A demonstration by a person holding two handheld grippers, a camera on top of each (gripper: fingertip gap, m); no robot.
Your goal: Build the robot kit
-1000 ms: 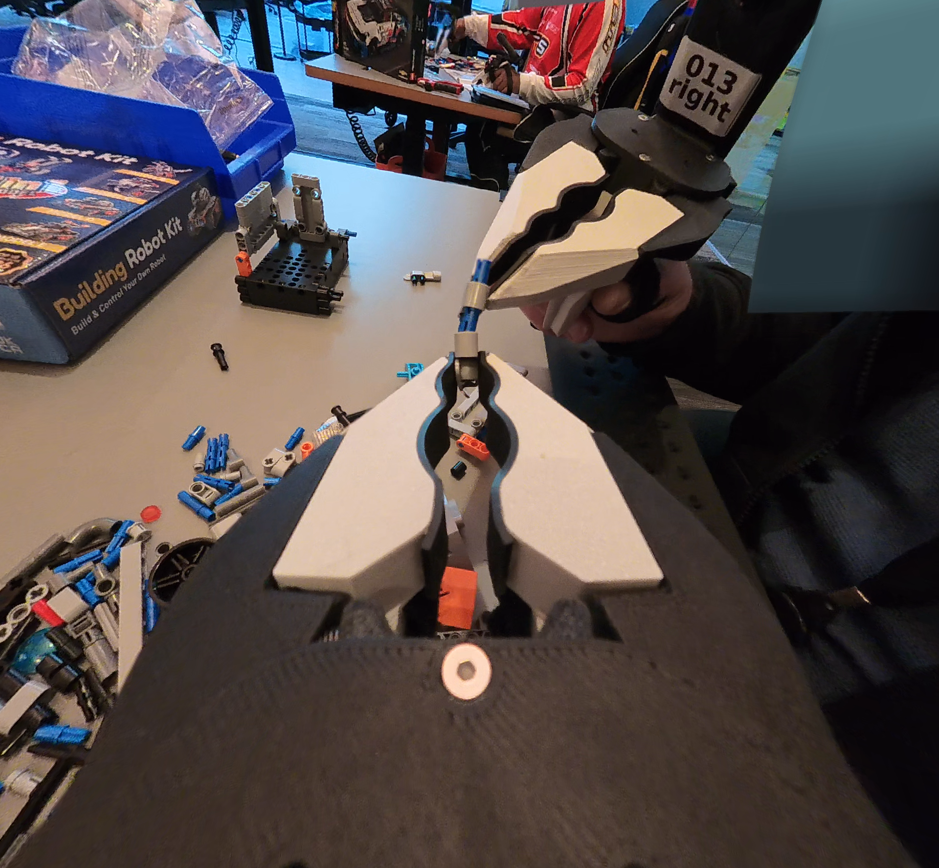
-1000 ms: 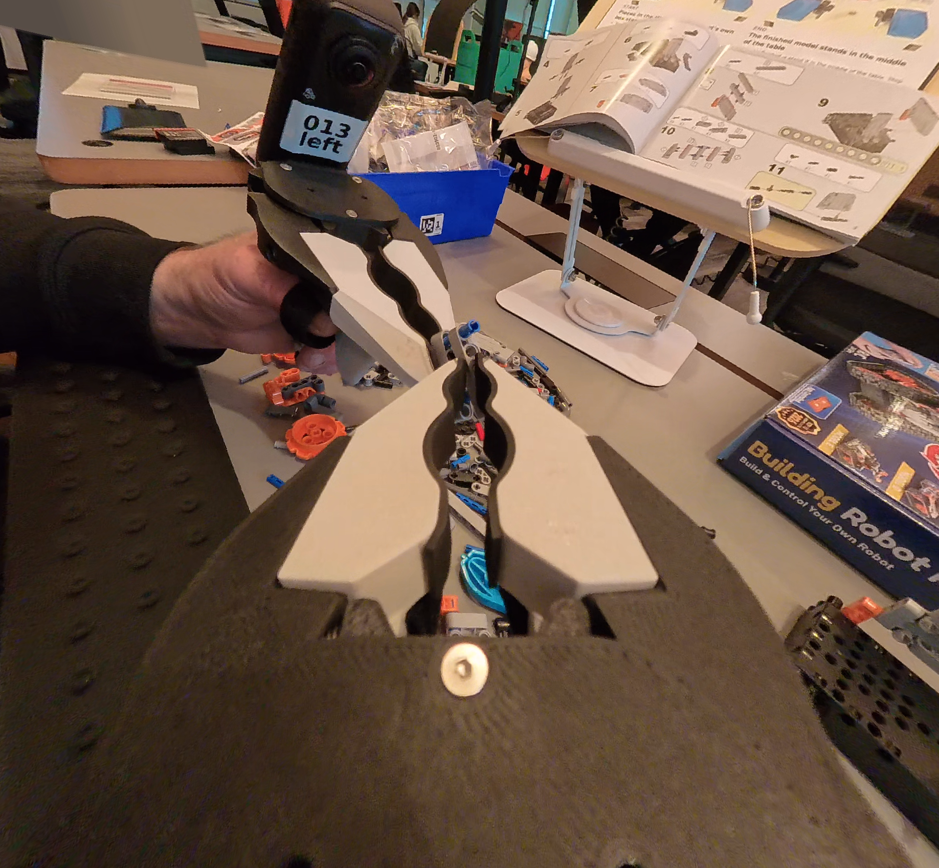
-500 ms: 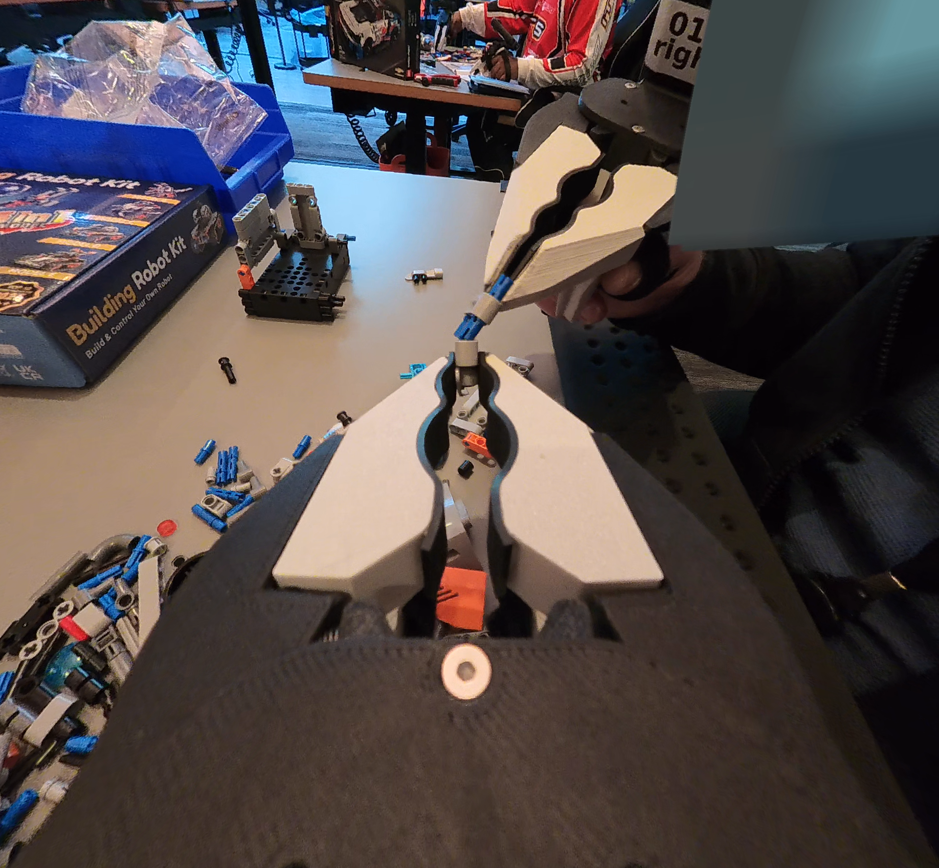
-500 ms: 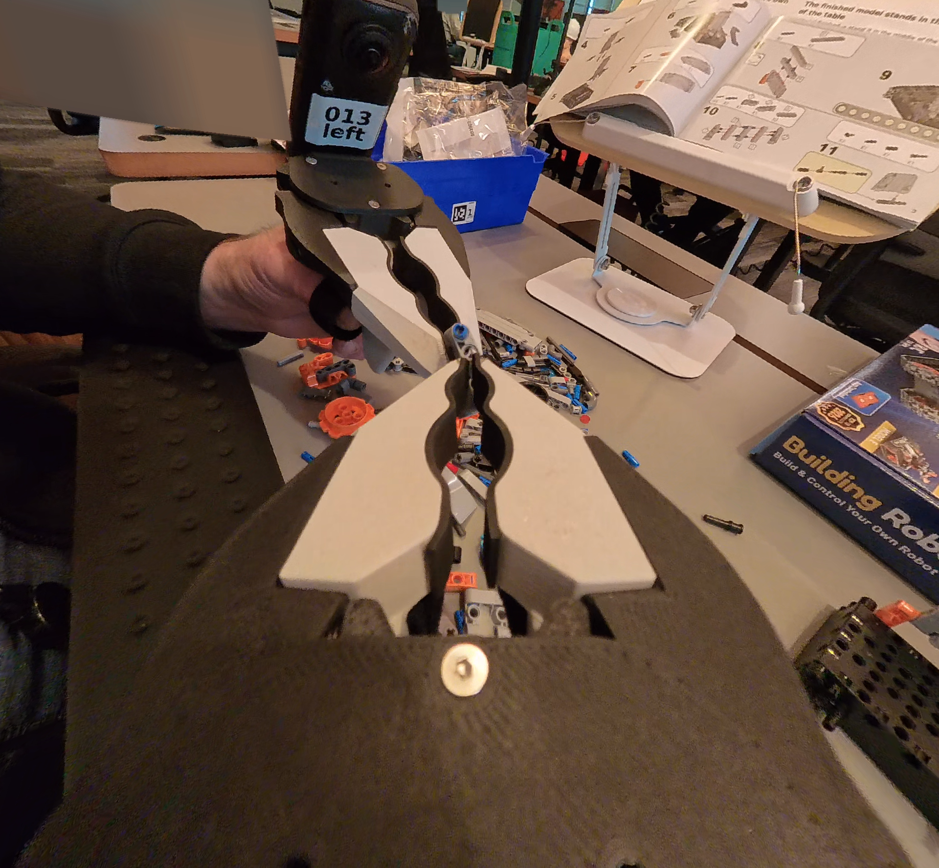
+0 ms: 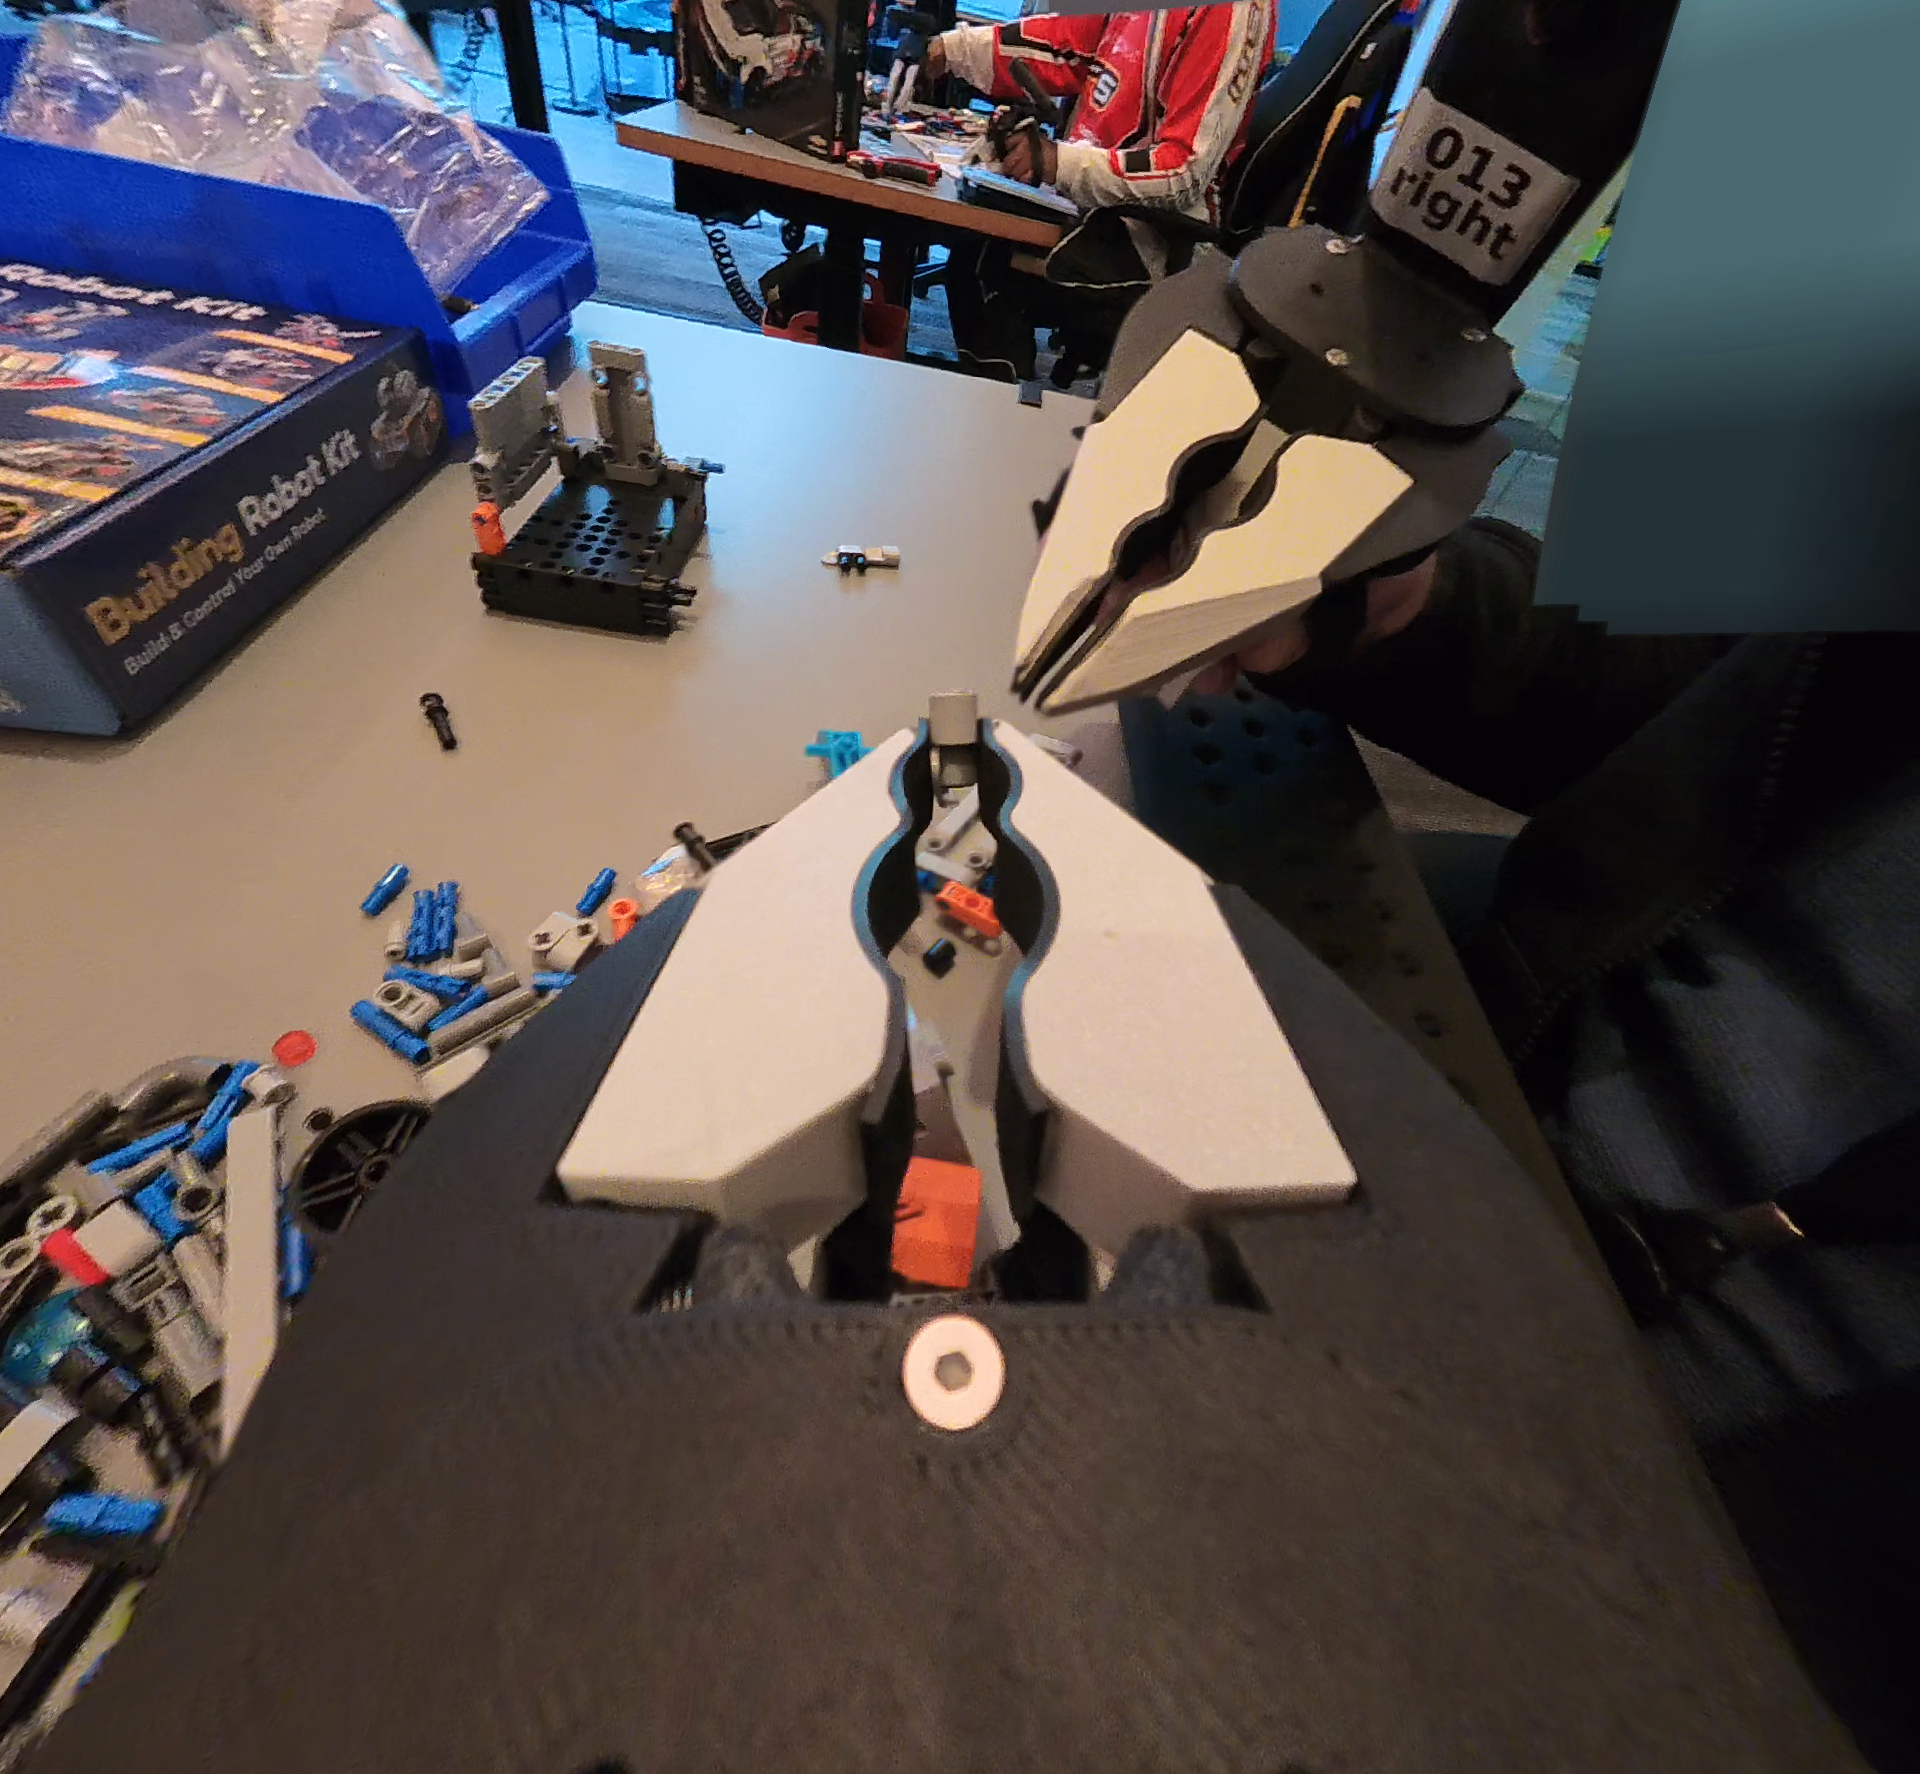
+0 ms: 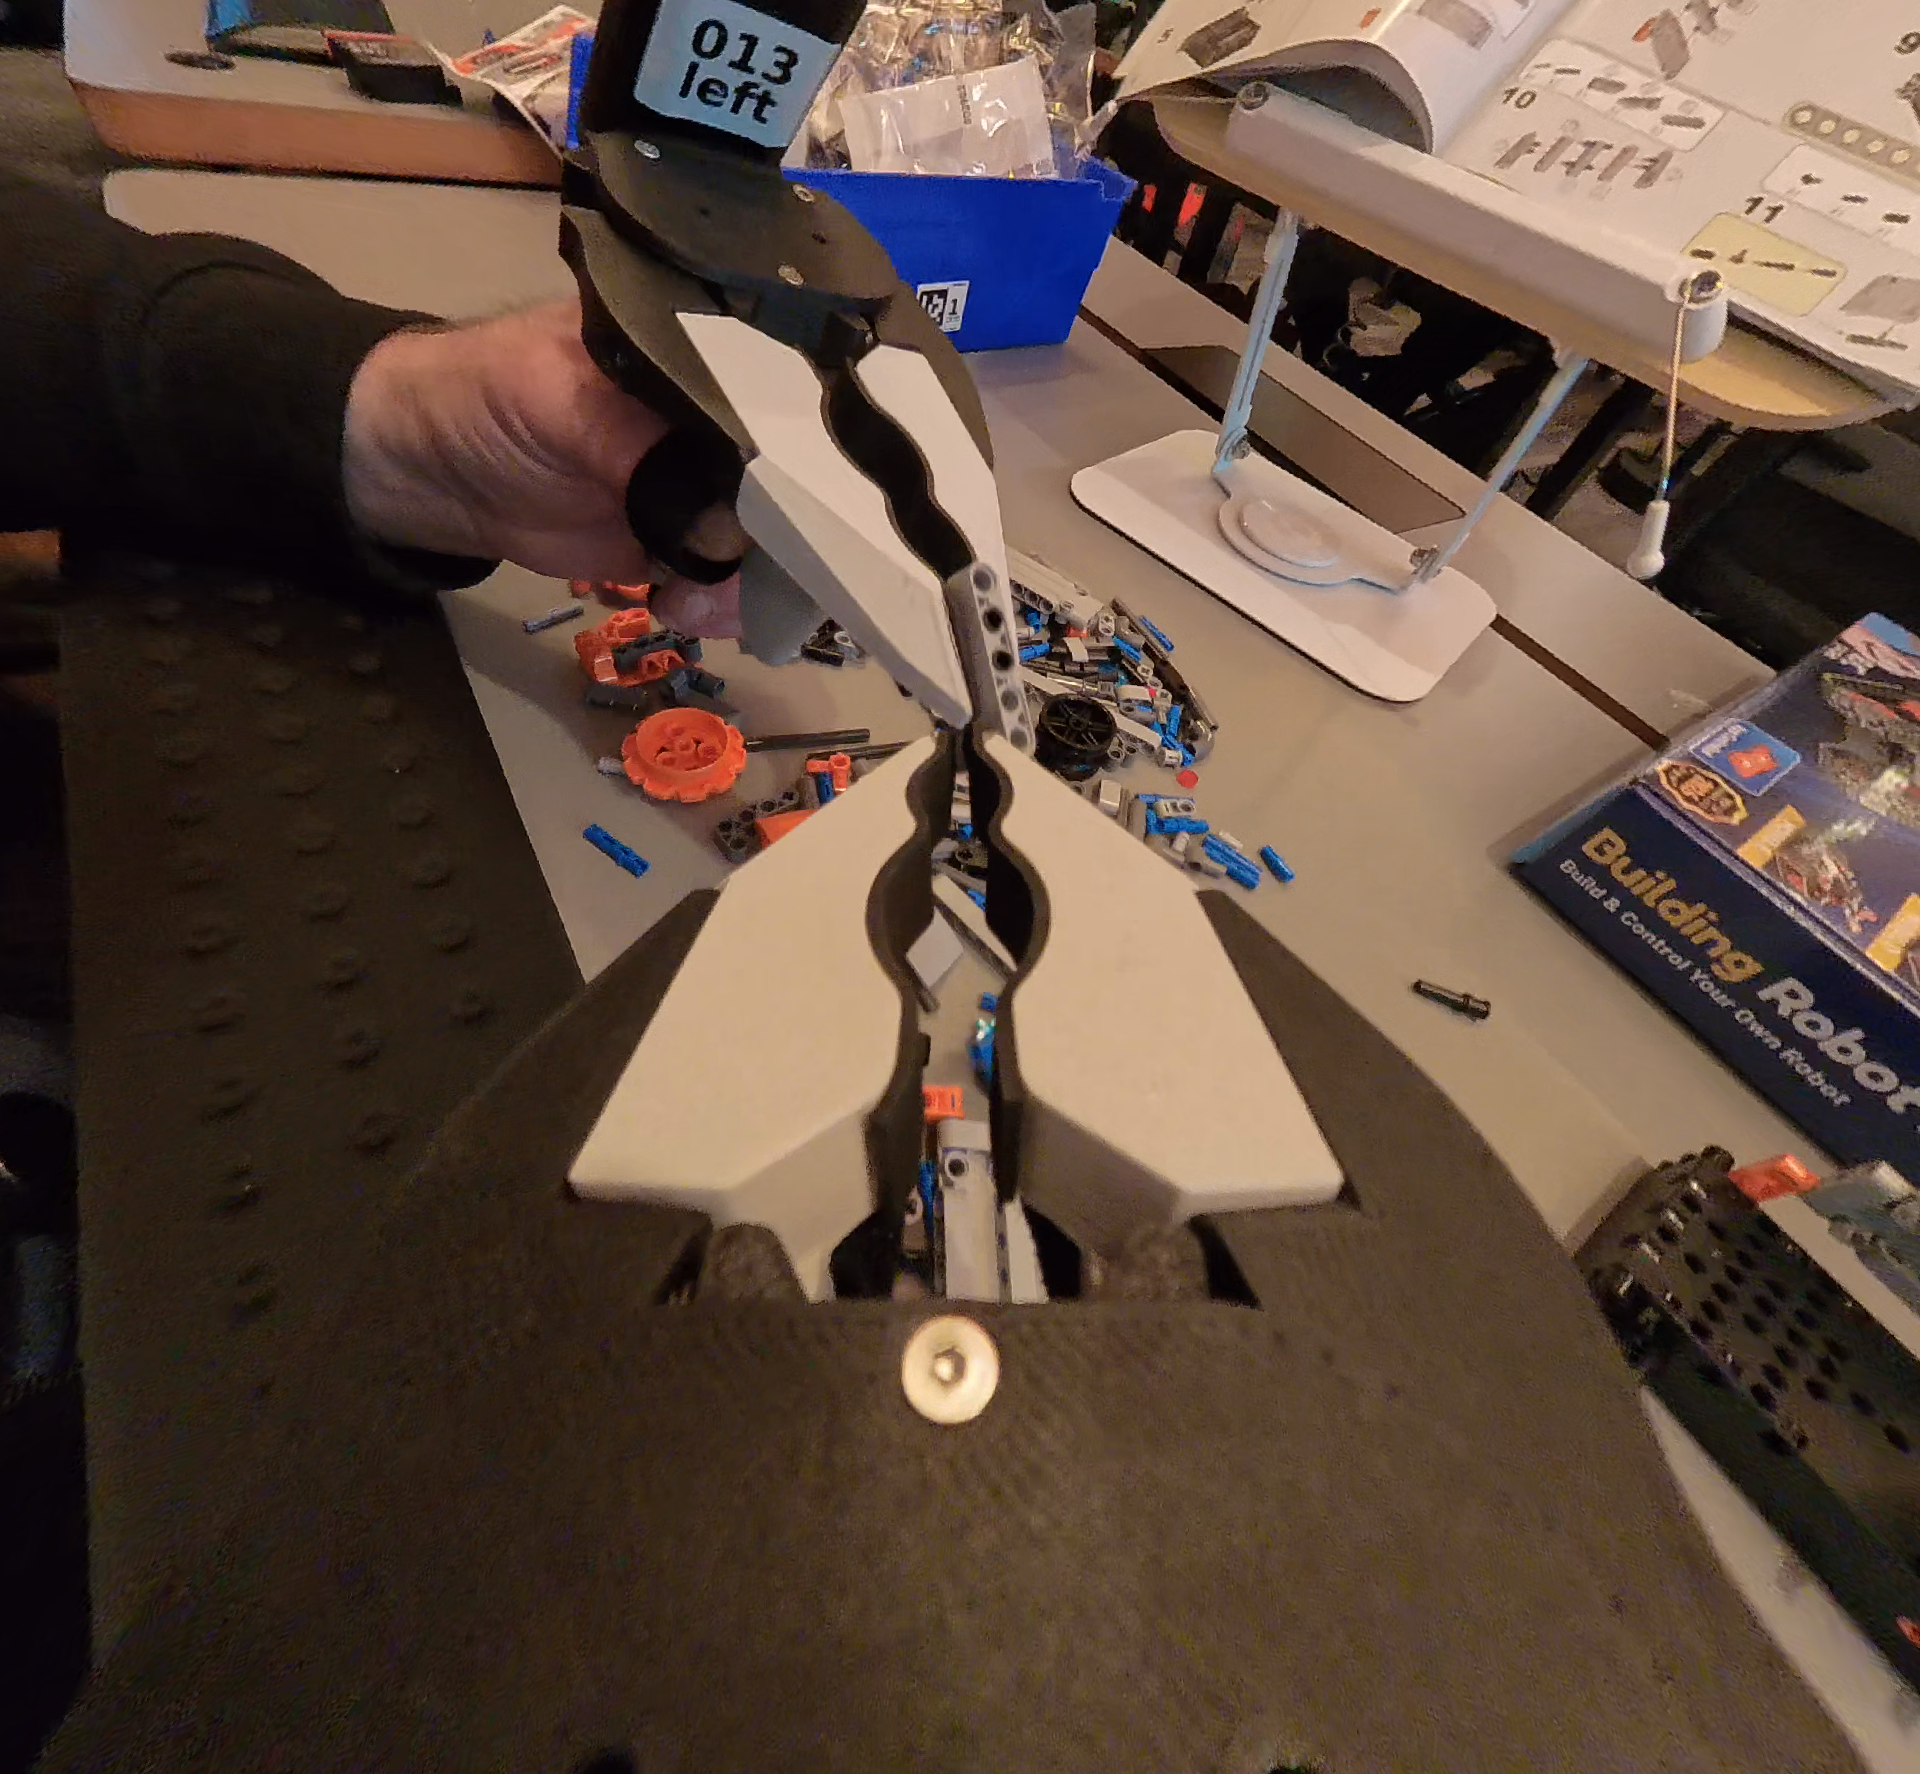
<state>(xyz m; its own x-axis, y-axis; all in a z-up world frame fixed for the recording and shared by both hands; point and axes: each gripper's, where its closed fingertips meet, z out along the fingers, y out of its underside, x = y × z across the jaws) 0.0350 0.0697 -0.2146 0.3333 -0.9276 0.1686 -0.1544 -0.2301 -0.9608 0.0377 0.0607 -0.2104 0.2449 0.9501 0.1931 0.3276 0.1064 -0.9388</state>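
A grey perforated beam [image 6: 992,649] is gripped between the tips of the left gripper [image 5: 954,737], its end [image 5: 952,716] poking out just past the fingertips in the left wrist view; in the right wrist view it is seen running along the fingers and held above the tabletop [image 5: 260,820]. The right gripper [image 6: 961,748] is pointed at the lower end of that beam, just beside it; its fingers are drawn together to a thin slit, and nothing can be seen held between them. In the left wrist view the same gripper [image 5: 1039,690] is seen just right of the beam's end, apart from it. Beneath both, a pile of loose blue, grey and black building parts [image 6: 1117,675] is spread on the tabletop, with an orange gear [image 6: 681,756] to the side. A black perforated frame with grey uprights [image 5: 587,519] stands farther off, near a dark blue kit box [image 5: 197,477] and a blue bin [image 5: 260,218]. An open instruction booklet [image 6: 1558,10] is propped on a white stand [image 6: 1299,550].
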